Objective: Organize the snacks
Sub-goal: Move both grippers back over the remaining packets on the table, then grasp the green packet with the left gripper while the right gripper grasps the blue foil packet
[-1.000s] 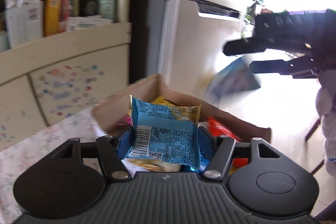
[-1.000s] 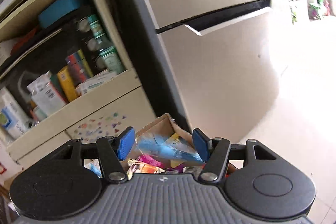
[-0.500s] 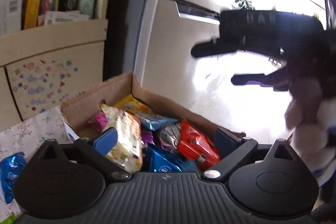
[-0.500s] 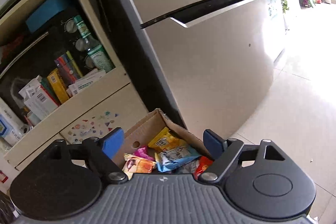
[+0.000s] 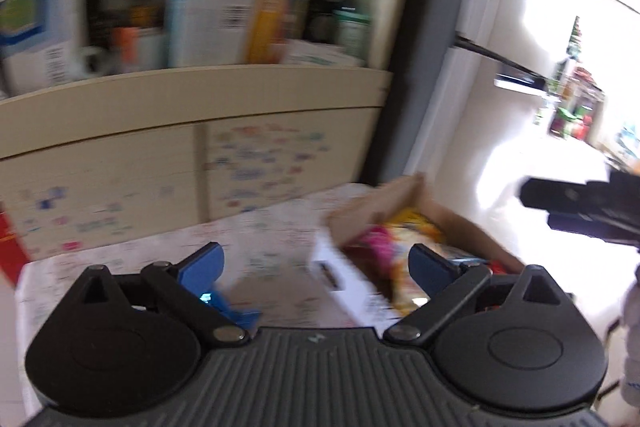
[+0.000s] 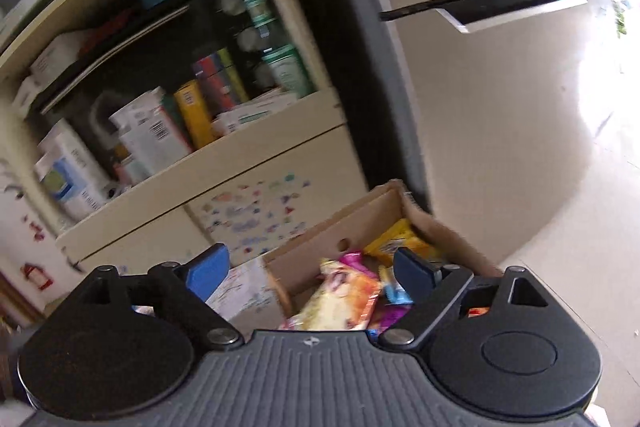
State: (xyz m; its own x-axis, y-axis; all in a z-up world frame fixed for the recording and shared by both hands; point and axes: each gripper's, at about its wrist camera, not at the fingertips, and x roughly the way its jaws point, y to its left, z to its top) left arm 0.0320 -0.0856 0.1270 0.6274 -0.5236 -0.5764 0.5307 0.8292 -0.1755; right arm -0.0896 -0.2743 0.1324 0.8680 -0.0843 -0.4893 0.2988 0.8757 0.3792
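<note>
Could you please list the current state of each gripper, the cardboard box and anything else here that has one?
left gripper: open, jaws just opened, nothing between them.
right gripper: open, jaws just been opening, nothing held.
cardboard box: open-topped, holding a loose pile of snack packets.
fridge: doors closed.
shelf: open-fronted, packed with boxes and bottles.

Home kitchen corner: tall fridge (image 6: 480,99), cluttered pantry shelf (image 6: 192,163) of boxes and jars, stickered cupboard door (image 5: 276,167).
</note>
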